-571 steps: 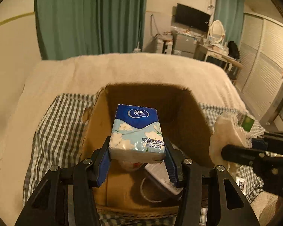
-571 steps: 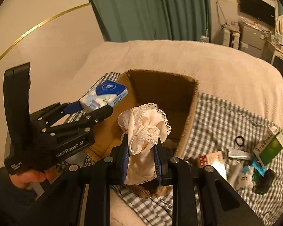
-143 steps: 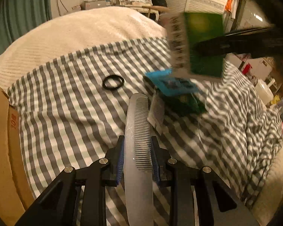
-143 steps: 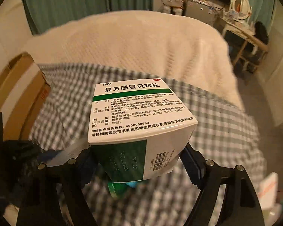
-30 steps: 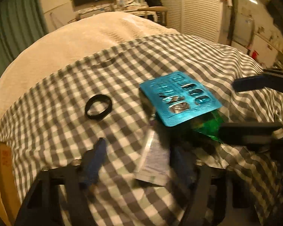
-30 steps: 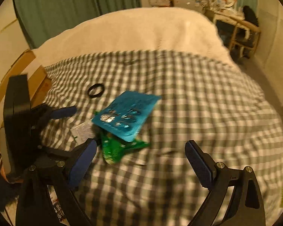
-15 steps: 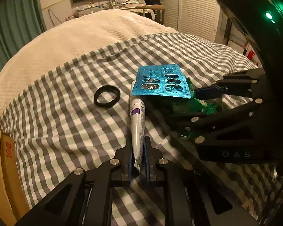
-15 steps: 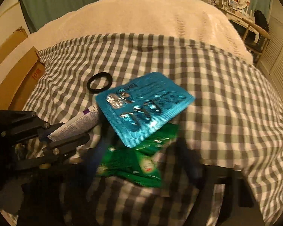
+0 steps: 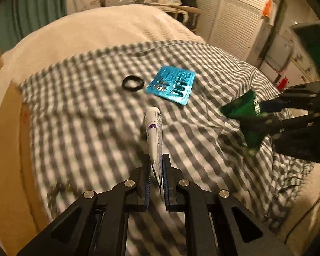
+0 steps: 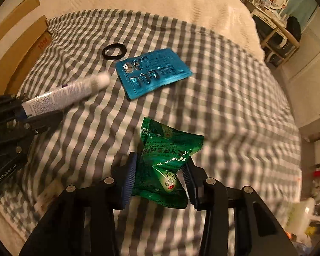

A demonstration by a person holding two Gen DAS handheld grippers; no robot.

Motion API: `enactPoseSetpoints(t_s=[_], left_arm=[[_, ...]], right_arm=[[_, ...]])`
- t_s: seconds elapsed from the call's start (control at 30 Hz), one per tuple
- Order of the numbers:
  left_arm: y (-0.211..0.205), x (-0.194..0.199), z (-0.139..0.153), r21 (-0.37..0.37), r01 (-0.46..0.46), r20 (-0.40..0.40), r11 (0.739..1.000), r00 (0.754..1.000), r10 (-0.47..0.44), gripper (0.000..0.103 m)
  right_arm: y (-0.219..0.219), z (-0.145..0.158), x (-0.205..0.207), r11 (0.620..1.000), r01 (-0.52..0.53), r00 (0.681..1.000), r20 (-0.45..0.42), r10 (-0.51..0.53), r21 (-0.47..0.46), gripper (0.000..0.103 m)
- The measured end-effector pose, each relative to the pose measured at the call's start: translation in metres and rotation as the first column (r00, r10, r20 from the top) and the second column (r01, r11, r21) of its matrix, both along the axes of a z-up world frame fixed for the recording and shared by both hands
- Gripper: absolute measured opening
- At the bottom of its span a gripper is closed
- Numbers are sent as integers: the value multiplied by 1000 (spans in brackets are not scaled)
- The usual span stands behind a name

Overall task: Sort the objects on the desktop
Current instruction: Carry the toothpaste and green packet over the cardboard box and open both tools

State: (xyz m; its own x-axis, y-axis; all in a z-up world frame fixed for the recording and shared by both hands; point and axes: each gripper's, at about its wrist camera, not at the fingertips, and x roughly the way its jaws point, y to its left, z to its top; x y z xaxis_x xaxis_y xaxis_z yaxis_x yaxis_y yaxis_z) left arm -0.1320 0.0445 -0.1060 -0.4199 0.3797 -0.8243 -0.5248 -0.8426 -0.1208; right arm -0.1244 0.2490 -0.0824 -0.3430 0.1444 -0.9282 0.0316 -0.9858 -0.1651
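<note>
Green sachets (image 10: 168,162) sit between the closing right jaws.

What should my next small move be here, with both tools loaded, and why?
Probably let the right tool finish closing on the green sachet, then carry both loads toward the cardboard box. The left tool is already shut on the white tube, lifted off the checked cloth. Only the blue blister pack and black ring remain there.
</note>
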Motion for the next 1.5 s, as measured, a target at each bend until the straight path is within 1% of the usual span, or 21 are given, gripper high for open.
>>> enactPoseSetpoints(t_s=[0.07,0.17,0.27,0.33,0.37,0.5,0.57,0.63,0.7,0.8,0.9,0.93,0.97,1.03,1.1,1.2,1.27,1.37,1.43,1.47,1.5], left_arm=[[-7,9,9,8,-12,8,1000,1000,12,10],[-20,20,24,37,-34,10,999,999,34,9],[-30,35,44,64,-40,-21,997,999,41,8],[-38,44,61,90,-40,-43,995,998,44,7],[-41,47,72,101,-36,-55,994,998,42,2],[-60,56,118,142,-36,-120,989,991,54,2],[-74,56,140,146,-47,-153,988,986,69,2],[-87,54,149,143,-57,-146,988,986,78,2],[-97,56,150,121,-57,-133,991,988,73,2],[-102,65,135,77,-56,-118,995,991,65,4],[-92,72,105,63,-40,-71,997,996,45,6],[-87,75,95,62,-39,-53,997,998,43,15],[-80,76,82,71,-37,-26,997,999,39,27],[-66,77,61,88,-26,22,996,999,24,38],[-49,75,38,79,-7,63,997,998,2,38],[-31,66,9,26,10,117,1000,993,-13,38],[-25,58,-5,-4,3,157,1000,988,-2,38],[-22,46,-23,-6,-15,222,1000,975,16,38],[-20,39,-36,-8,-16,283,1000,959,18,38],[-21,38,-39,-7,-23,290,1000,957,24,37],[-22,37,-38,-3,-28,291,1000,956,28,33]], right_arm=[[-8,19,9,999,-6,1000,-1,6,31,32],[-27,47,26,995,-49,999,4,49,90,31],[-49,75,45,992,-76,997,-4,77,103,31],[-64,95,58,992,-83,996,-33,87,98,31],[-73,110,66,993,-86,994,-53,90,79,31],[-108,152,77,993,-98,982,-155,107,62,31],[-127,172,77,993,-113,969,-215,118,35,31],[-142,187,78,991,-132,954,-271,128,6,31],[-157,196,73,989,-149,945,-294,141,-4,31],[-174,199,65,983,-180,940,-292,177,16,31],[-176,187,60,981,-190,944,-269,191,27,31],[-174,181,59,982,-188,948,-256,190,30,31],[-169,172,59,982,-183,954,-235,187,38,31],[-157,156,59,985,-164,965,-199,172,59,31],[-141,138,64,987,-148,975,-159,156,59,31],[-112,112,69,992,-117,987,-106,121,42,31],[-93,97,72,995,-95,992,-80,97,26,31],[-66,77,81,998,-53,997,-57,51,-35,31],[-59,66,86,998,-43,998,-43,41,-53,31],[-56,61,90,997,-44,999,-33,42,-60,31],[-54,58,93,997,-43,999,-29,41,-66,31]])
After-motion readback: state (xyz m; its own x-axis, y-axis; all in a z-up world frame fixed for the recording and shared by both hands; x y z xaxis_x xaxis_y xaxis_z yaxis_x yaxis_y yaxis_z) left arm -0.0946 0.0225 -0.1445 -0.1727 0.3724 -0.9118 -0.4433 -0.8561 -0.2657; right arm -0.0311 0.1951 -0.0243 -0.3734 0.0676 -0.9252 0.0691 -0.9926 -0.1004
